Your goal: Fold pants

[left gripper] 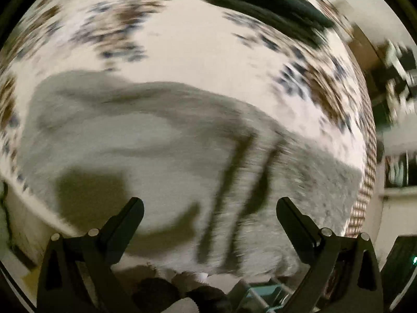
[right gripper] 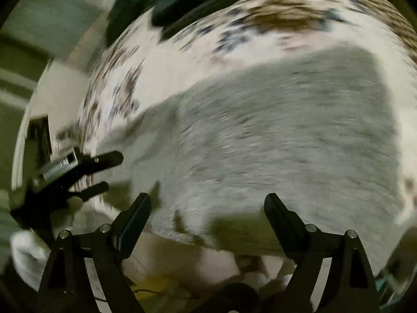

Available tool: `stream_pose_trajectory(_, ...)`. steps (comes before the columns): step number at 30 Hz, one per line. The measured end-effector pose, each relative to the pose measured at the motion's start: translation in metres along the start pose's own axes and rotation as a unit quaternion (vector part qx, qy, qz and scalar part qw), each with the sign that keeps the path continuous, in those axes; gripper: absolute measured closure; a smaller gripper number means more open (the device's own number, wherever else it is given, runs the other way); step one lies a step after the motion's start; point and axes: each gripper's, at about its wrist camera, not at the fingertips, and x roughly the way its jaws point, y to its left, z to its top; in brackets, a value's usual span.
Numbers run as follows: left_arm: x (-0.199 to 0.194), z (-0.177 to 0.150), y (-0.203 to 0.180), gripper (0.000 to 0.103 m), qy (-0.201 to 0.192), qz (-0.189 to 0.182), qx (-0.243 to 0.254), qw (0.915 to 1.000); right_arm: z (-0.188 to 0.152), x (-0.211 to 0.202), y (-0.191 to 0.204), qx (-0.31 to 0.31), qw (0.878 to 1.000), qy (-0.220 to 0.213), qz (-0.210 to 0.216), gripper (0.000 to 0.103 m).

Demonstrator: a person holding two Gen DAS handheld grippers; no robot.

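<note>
Grey pants (left gripper: 169, 140) lie spread on a white bedsheet with brown and blue floral print (left gripper: 182, 52). They also show in the right wrist view (right gripper: 273, 135). My left gripper (left gripper: 209, 204) is open and empty, above the near part of the pants. My right gripper (right gripper: 207, 200) is open and empty, above the near edge of the pants. The left gripper (right gripper: 104, 172) also shows at the left of the right wrist view, open. Both views are motion-blurred.
A dark green cloth (left gripper: 265, 2) lies at the far side of the bed; it also shows in the right wrist view (right gripper: 177, 2). The bed edge (left gripper: 365, 182) drops off at the right, with furniture beyond. Floor lies below the near edge (right gripper: 156, 274).
</note>
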Motion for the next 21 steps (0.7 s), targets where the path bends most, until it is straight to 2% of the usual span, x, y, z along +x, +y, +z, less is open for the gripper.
stream_pose_trajectory(3,0.029,0.003,-0.031,0.000,0.019,0.023,0.042,0.9987,0.009,-0.011,-0.044,0.046,0.998,-0.012,-0.047,0.013)
stream_pose_trajectory(5,0.042,0.006,-0.046,0.002,0.013,0.034,0.061,0.9975,0.016,-0.016,-0.075,0.086,0.994,-0.017,-0.069,0.013)
stream_pose_trajectory(7,0.055,0.008,-0.061,0.019,0.004,0.041,0.087,0.9953,0.022,-0.019,-0.100,0.119,0.990,-0.024,-0.071,0.013)
stream_pose_trajectory(8,0.061,0.008,-0.066,0.051,0.004,0.047,0.100,0.9939,0.026,-0.020,-0.106,0.126,0.989,-0.027,-0.072,0.013)
stream_pose_trajectory(9,0.069,0.007,-0.070,0.087,0.012,0.047,0.112,0.9926,0.030,-0.021,-0.113,0.130,0.988,-0.030,-0.073,0.013)
stream_pose_trajectory(11,0.078,0.005,-0.068,0.091,0.019,0.038,0.111,0.9929,0.032,-0.017,-0.121,0.130,0.988,-0.030,-0.079,0.013)
stream_pose_trajectory(13,0.069,0.005,-0.059,0.093,-0.004,0.027,0.102,0.9944,0.041,-0.010,-0.127,0.135,0.988,-0.026,-0.073,0.013)
stream_pose_trajectory(15,0.062,0.005,-0.045,0.093,-0.011,0.028,0.085,0.9960,0.052,0.000,-0.132,0.133,0.989,-0.015,-0.062,0.013)
stream_pose_trajectory(18,0.063,0.005,-0.028,0.093,-0.003,0.029,0.062,0.9977,0.069,0.012,-0.135,0.132,0.990,-0.001,-0.046,0.013)
stream_pose_trajectory(21,0.066,0.003,-0.024,0.092,0.002,0.032,0.061,0.9976,0.075,0.032,-0.142,0.151,0.988,0.027,-0.026,0.014)
